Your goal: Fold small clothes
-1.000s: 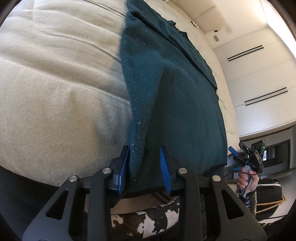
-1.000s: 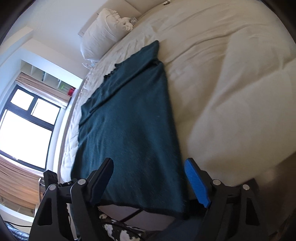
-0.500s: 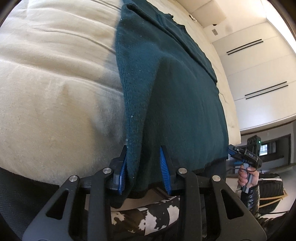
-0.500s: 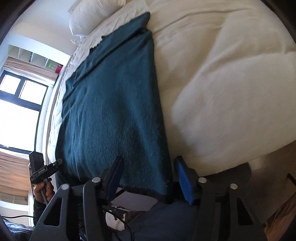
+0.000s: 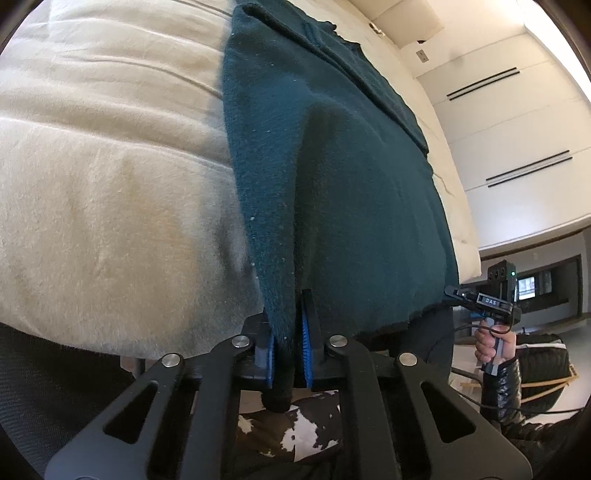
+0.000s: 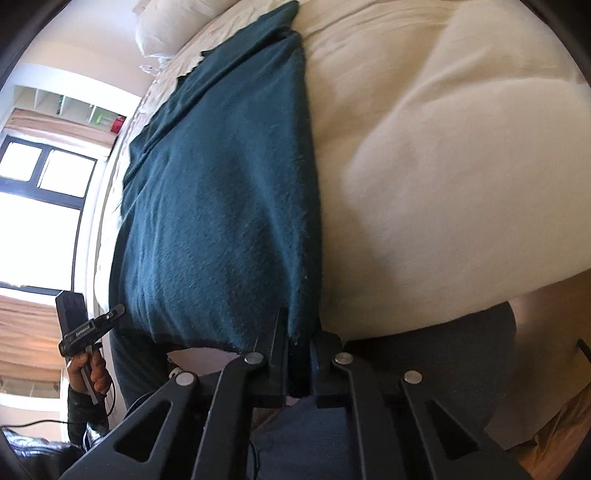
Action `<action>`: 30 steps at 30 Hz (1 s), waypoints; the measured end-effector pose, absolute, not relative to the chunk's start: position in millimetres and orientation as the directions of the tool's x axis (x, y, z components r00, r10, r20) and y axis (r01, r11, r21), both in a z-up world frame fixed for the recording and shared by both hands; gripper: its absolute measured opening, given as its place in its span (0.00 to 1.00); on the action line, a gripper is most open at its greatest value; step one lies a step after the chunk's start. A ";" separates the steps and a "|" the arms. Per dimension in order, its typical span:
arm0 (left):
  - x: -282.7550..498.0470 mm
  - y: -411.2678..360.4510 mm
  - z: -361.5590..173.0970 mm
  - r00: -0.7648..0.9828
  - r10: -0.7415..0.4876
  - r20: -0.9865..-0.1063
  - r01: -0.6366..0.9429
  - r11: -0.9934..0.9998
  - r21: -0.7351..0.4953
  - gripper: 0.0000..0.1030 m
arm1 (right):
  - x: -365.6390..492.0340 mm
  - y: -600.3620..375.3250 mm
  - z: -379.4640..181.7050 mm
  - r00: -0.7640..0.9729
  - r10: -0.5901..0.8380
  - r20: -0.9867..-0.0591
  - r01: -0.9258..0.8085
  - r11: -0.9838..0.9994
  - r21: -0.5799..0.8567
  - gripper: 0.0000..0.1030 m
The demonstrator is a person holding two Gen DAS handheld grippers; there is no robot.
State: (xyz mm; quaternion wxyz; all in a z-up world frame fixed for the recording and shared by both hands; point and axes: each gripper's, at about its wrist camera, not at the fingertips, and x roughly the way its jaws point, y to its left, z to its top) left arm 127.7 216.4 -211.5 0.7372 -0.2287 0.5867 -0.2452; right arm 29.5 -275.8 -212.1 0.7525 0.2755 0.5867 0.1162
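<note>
A dark teal knit garment (image 5: pixel 351 166) lies spread lengthwise on a cream bed (image 5: pixel 110 184), its near hem hanging over the bed's edge. My left gripper (image 5: pixel 289 343) is shut on the hem's near left corner, with fabric pinched between the blue pads. In the right wrist view the same garment (image 6: pixel 221 203) runs up the bed, and my right gripper (image 6: pixel 298 354) is shut on its near right corner. Each gripper shows in the other's view, held in a hand: the right one (image 5: pixel 495 299) and the left one (image 6: pixel 88 328).
A white pillow (image 6: pixel 166 29) lies at the head of the bed. A window (image 6: pixel 40 206) with blinds is on the left, white wall panels (image 5: pixel 517 129) on the other side. A cow-patterned rug (image 5: pixel 295 428) shows below the bed edge.
Both grippers have closed on the garment's near hem corners; they were open around the fabric a second ago. The right gripper also moved in toward the hem.
</note>
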 end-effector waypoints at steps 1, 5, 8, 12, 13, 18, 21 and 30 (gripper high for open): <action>128.2 216.3 -210.9 0.191 -0.630 -0.753 0.097 0.775 -0.625 0.09 | 29.1 -274.9 -210.7 0.290 0.505 -0.813 0.140 0.818 0.558 0.09; 127.8 220.3 -206.9 0.198 -0.658 -0.727 0.093 0.751 -0.654 0.09 | 28.3 -275.6 -203.7 0.332 0.534 -0.777 0.112 0.796 0.595 0.08; 126.6 223.9 -202.6 0.211 -0.694 -0.688 0.091 0.715 -0.693 0.09 | 28.3 -280.9 -195.9 0.377 0.548 -0.747 0.106 0.775 0.623 0.08; 128.1 230.5 -195.4 0.227 -0.737 -0.636 0.096 0.667 -0.739 0.09 | 27.6 -286.5 -185.0 0.439 0.569 -0.695 0.091 0.742 0.664 0.08; 128.5 231.4 -193.6 0.230 -0.747 -0.624 0.097 0.656 -0.749 0.09 | 27.8 -287.0 -182.8 0.451 0.576 -0.681 0.084 0.733 0.675 0.08; 125.8 233.3 -194.2 0.234 -0.785 -0.574 0.103 0.607 -0.788 0.09 | 30.2 -284.2 -182.6 0.467 0.596 -0.653 0.071 0.711 0.699 0.08; 123.6 236.8 -197.0 0.243 -0.801 -0.547 0.090 0.580 -0.810 0.09 | 30.5 -282.4 -185.7 0.476 0.600 -0.643 0.077 0.700 0.710 0.08; 124.5 250.2 -182.1 0.287 -0.858 -0.427 0.113 0.473 -0.874 0.09 | 32.3 -296.6 -169.3 0.564 0.619 -0.547 0.064 0.628 0.776 0.08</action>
